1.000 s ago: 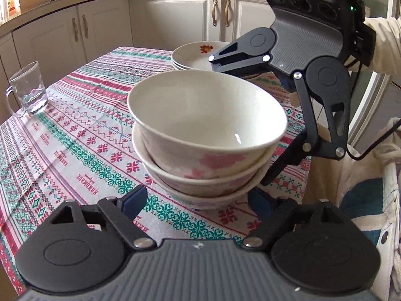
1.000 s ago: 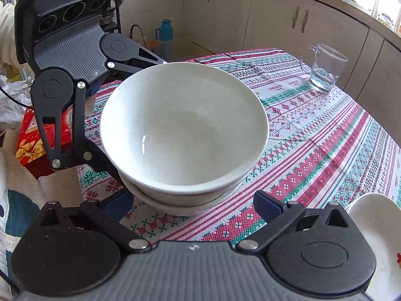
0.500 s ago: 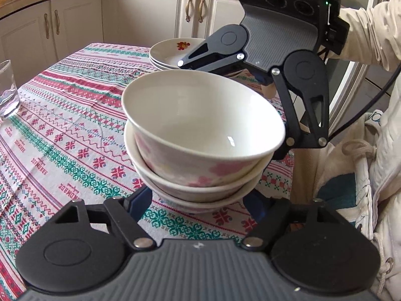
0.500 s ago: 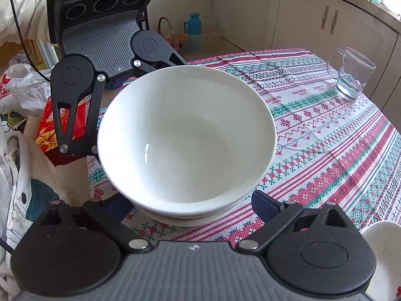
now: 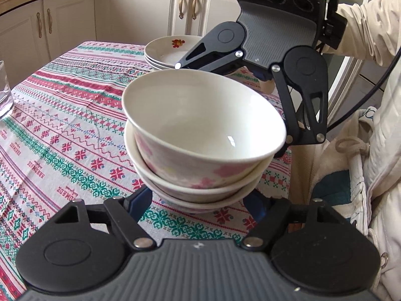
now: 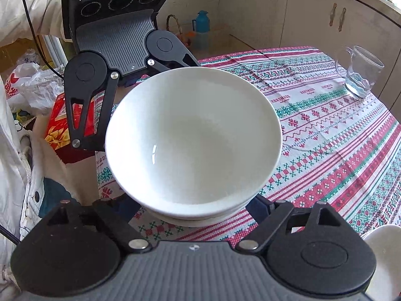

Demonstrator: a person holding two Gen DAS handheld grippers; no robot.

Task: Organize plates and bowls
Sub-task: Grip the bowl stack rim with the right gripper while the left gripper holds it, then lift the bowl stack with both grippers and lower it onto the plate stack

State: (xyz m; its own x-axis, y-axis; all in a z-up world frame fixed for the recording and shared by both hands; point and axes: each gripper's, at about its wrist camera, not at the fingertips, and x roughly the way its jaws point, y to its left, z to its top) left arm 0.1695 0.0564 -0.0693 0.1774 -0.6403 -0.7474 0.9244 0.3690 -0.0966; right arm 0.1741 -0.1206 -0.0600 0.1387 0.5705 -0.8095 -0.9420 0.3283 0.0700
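Note:
A stack of three white bowls (image 5: 200, 135) with pink flowers is held above the patterned tablecloth (image 5: 62, 130); it also shows in the right wrist view (image 6: 193, 138). My left gripper (image 5: 198, 200) is shut on the bottom bowl from one side, its blue-padded fingers either side of the base. My right gripper (image 6: 193, 208) is shut on the stack from the opposite side; its body (image 5: 275, 32) faces me in the left wrist view. A stack of white plates (image 5: 170, 52) with a red motif sits at the far end of the table.
A glass mug (image 6: 358, 72) with a little water stands near the far table edge. White cabinets (image 5: 140, 12) lie behind the table. Bags (image 6: 32, 85) and a red box (image 6: 60, 125) lie on the floor beside the table. A plate rim (image 6: 383, 250) is at lower right.
Both grippers, holding the bowl stack between them, have lifted it and carried it toward the table edge near the person. The glass mug has slid out toward the frame edge.

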